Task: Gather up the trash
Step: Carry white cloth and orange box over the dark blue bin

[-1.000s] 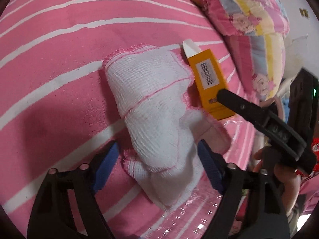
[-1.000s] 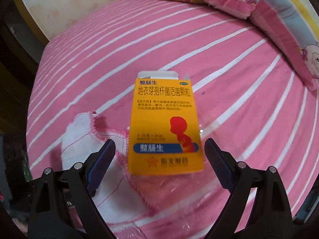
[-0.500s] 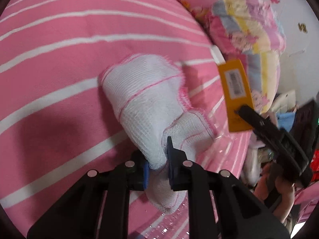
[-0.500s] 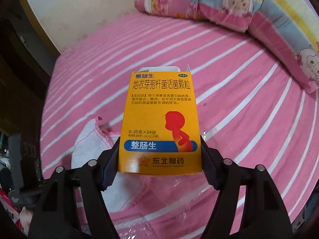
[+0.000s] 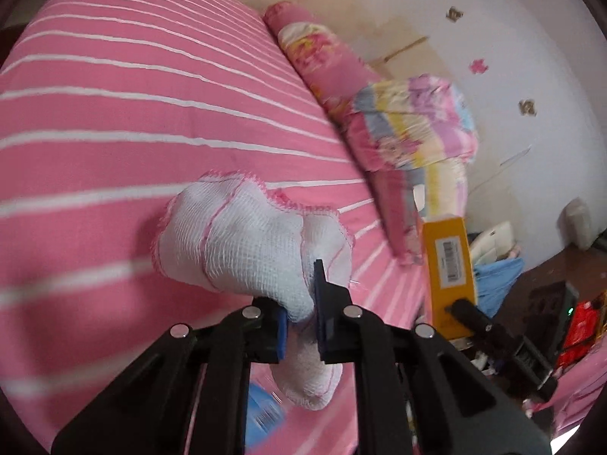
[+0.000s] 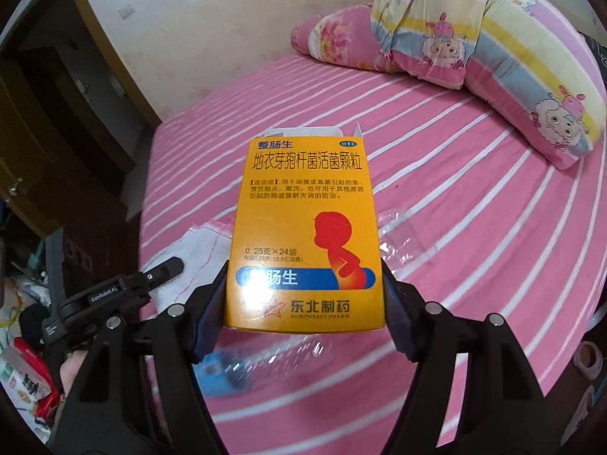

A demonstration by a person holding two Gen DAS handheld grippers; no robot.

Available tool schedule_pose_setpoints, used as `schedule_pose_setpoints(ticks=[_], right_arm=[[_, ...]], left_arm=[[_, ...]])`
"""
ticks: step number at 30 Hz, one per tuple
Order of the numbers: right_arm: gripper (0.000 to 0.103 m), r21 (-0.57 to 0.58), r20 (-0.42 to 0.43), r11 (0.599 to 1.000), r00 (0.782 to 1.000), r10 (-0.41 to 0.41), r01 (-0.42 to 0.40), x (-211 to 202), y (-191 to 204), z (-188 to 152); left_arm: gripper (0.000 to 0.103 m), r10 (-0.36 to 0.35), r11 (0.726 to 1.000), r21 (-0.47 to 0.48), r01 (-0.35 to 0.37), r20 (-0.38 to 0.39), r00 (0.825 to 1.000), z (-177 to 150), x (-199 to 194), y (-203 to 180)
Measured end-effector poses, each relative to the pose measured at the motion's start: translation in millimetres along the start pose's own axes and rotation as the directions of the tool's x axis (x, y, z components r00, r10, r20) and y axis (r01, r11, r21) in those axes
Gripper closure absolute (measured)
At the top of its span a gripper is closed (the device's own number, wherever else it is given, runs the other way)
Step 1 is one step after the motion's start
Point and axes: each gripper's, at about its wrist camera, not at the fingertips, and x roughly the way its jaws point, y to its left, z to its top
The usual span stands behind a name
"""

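My left gripper [image 5: 301,322] is shut on a white gauze cloth with pink edging [image 5: 242,242] and holds it lifted above the pink striped bed [image 5: 114,113]. My right gripper [image 6: 303,299] is shut on an orange medicine box [image 6: 303,235] with its top flap open, held up over the bed. The box also shows in the left wrist view [image 5: 449,261], to the right of the cloth. The cloth shows in the right wrist view [image 6: 197,254], left of the box, with the left gripper's finger [image 6: 163,269] by it.
A clear plastic bottle with a blue label [image 6: 235,371] lies on the bed below the box; it also shows blurred in the left wrist view [image 5: 265,413]. Patterned pillows [image 6: 493,38] lie at the head of the bed. Clutter [image 6: 22,360] sits on the floor beside the bed.
My left gripper closed on the cloth and lifted it off the bed. My right gripper closed on the orange box and raised it higher above the bed.
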Motion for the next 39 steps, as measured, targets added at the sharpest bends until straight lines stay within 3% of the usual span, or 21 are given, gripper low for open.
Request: schedule_pose_setpoints(ticks=[12,20,26,31,36,39], right_arm=[[0.032,0.034,0.107,0.997,0.992,0.069,-0.073,-141.8,2.7,-56.6],[0.032,0.097,0.184,0.994,0.982,0.034,-0.053,-244.6,-28.2,-122.9],[0.032,0.151,0.203,0.988,0.978,-0.043,0.012,-300.8,-62.5,-178.3],[0.032,0.189,0.192,0.979,0.974,-0.118,0.081,-328.2,-93.6,-221.3],[0.032,0.268,0.156,0.953,0.969,-0.19,0.143,-347.8,-138.4,-274.0],[0.032,0.328,0.124,0.927,0.965,-0.232,0.181,-354.3,-168.0,-305.8]], left_arm=[[0.093,-0.098,0.992,0.087,0.095,0.027,0.995,-71.7,-84.3,-103.8],[0.093,-0.167,0.972,0.159,0.171,-0.038,0.985,-138.8,-111.5,-171.4],[0.093,-0.19,0.956,0.197,0.215,-0.14,0.972,-200.6,-103.8,-207.5],[0.093,-0.186,0.941,0.234,0.245,-0.25,0.95,-254.6,-75.4,-234.0],[0.093,-0.136,0.928,0.277,0.25,-0.374,0.917,-312.8,-33.0,-254.6],[0.093,-0.1,0.917,0.305,0.257,-0.449,0.888,-346.8,-4.8,-264.7]])
